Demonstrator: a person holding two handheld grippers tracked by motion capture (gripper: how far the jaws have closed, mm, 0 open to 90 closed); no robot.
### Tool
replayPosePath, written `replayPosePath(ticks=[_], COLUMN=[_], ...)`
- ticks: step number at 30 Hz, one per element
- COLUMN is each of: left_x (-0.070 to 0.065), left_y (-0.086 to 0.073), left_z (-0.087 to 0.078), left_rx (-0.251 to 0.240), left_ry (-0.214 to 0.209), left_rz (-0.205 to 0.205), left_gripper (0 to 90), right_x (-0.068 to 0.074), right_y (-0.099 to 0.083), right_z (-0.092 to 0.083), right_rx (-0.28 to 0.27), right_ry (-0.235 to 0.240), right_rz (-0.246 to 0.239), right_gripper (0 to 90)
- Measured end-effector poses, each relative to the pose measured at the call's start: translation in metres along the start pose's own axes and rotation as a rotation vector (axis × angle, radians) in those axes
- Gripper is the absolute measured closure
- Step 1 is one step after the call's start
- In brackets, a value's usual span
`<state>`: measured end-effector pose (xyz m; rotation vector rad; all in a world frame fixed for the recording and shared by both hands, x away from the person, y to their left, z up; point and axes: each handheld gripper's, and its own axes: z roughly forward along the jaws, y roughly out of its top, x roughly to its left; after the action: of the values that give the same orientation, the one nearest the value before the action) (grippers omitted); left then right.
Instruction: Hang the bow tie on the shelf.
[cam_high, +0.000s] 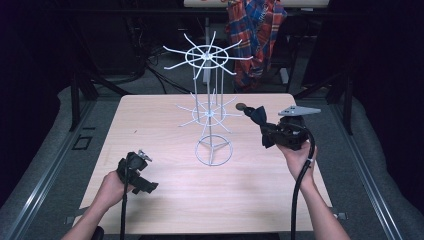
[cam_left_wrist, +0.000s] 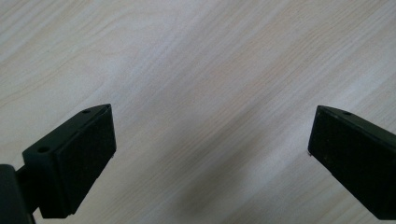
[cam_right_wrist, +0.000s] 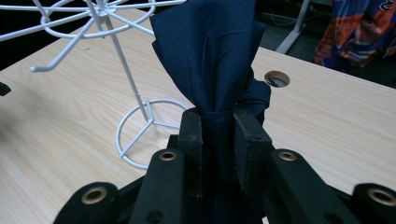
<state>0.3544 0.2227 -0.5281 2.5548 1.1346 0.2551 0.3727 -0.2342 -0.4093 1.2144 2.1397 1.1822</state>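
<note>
A white wire rack (cam_high: 209, 107) with two tiers of spoke hooks stands on a ring base at the middle of the light wood table (cam_high: 165, 200). My right gripper (cam_high: 266, 134) is held above the table to the right of the rack, shut on a dark navy bow tie (cam_high: 257, 116). In the right gripper view the bow tie (cam_right_wrist: 212, 60) fans upward from between the closed jaws, with the rack (cam_right_wrist: 119, 70) to its left. My left gripper (cam_high: 145, 184) rests low at the table's front left, open. Its fingers (cam_left_wrist: 74, 163) stand wide apart over bare wood.
A plaid shirt (cam_high: 256, 37) hangs behind the table at the back. A round cable hole (cam_high: 241, 106) sits in the tabletop near the far right. Black stand legs and cables lie on the floor beyond the table.
</note>
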Motion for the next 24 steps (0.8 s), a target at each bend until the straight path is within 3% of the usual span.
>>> replayPosePath(ticks=[9,24], left_x=[0.000,0.000], left_y=[0.000,0.000], left_z=[0.000,0.000], left_rx=[-0.001,0.002], left_ry=[0.000,0.000], left_rz=[0.000,0.000], left_gripper=[0.9,0.9], right_x=[0.009,0.024], right_y=[0.002,-0.002], right_z=[0.001,0.027], right_rx=[-0.007,0.059], right_ry=[0.009,0.011], right_rz=[-0.035,-0.099], right_gripper=[74.7,74.7])
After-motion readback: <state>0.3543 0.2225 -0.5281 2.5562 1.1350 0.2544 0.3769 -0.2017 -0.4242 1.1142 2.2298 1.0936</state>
